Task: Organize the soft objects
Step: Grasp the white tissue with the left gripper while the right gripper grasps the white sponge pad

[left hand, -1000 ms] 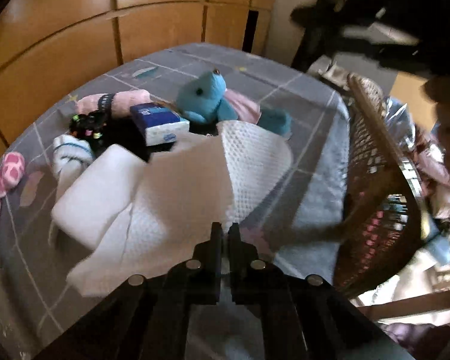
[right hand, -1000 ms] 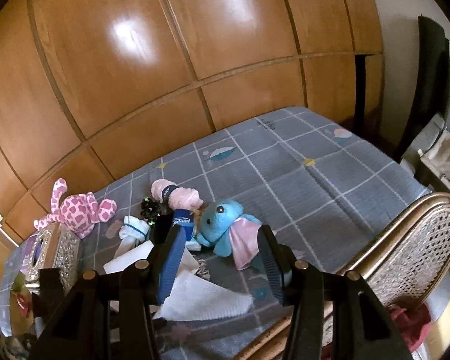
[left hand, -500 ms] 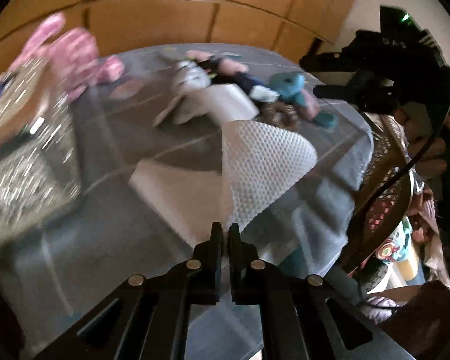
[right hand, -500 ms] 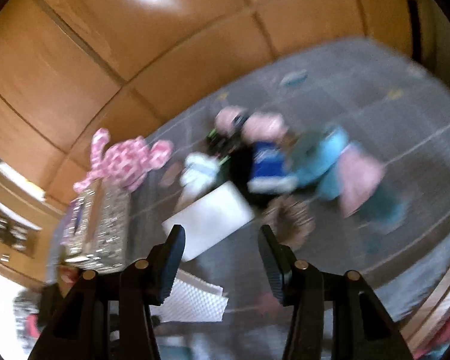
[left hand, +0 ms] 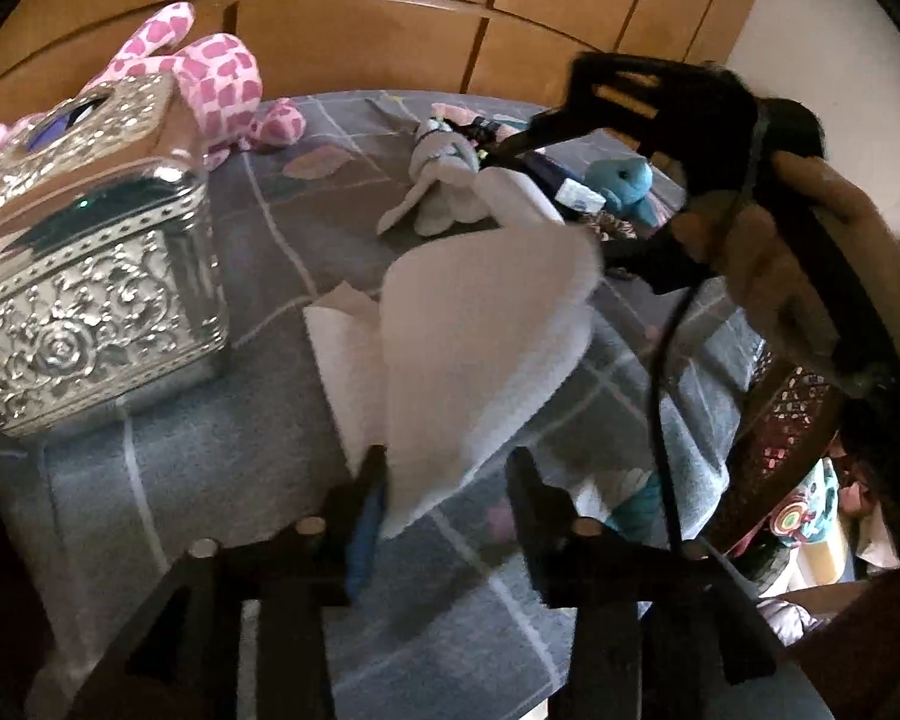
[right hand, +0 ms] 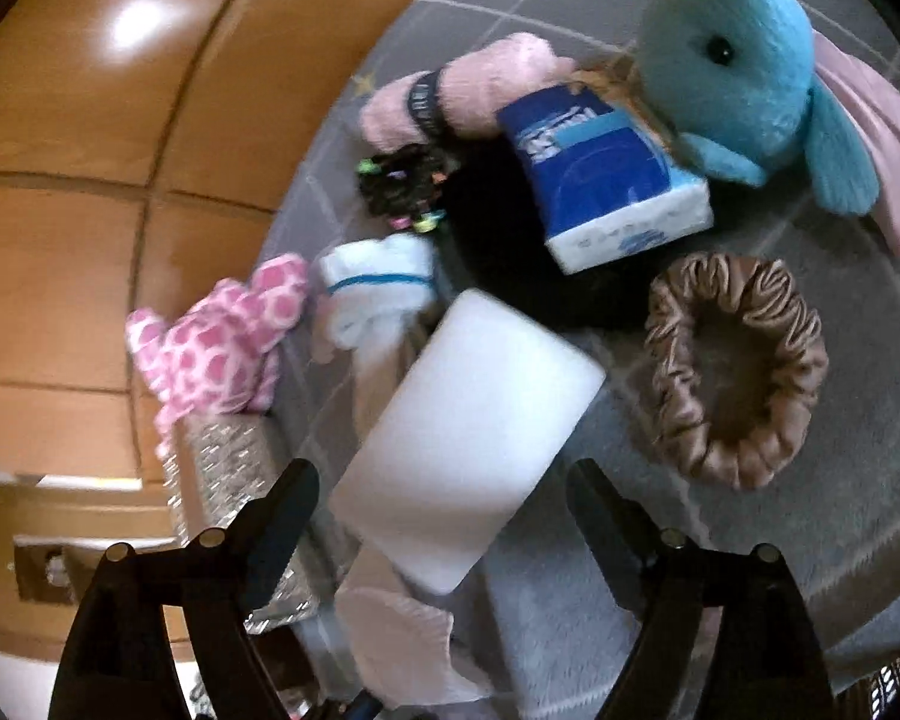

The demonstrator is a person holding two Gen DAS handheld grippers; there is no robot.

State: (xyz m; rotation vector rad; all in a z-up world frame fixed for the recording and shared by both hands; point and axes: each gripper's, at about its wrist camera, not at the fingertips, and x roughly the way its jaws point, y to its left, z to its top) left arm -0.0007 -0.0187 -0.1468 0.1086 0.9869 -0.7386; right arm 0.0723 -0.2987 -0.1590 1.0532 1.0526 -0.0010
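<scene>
Left wrist view: one bench (left hand: 168, 480) under a grey checked cloth carries one silver embossed box (left hand: 90, 276), one pink spotted plush (left hand: 210, 72) behind it, one white paper sheet (left hand: 480, 324), and one blue plush (left hand: 624, 177) far off. The left tool (left hand: 444, 474) is opening, the sheet's corner loose between its fingers. Right wrist view: the right tool (right hand: 438, 498) is spreading above one white block (right hand: 468, 438); beside that lie one blue tissue pack (right hand: 606, 180) and one brown scrunchie (right hand: 732, 366).

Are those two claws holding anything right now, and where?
Nothing is gripped. The left claw is opening off the white paper towel's corner; the right claw is opening around the white block.
</scene>
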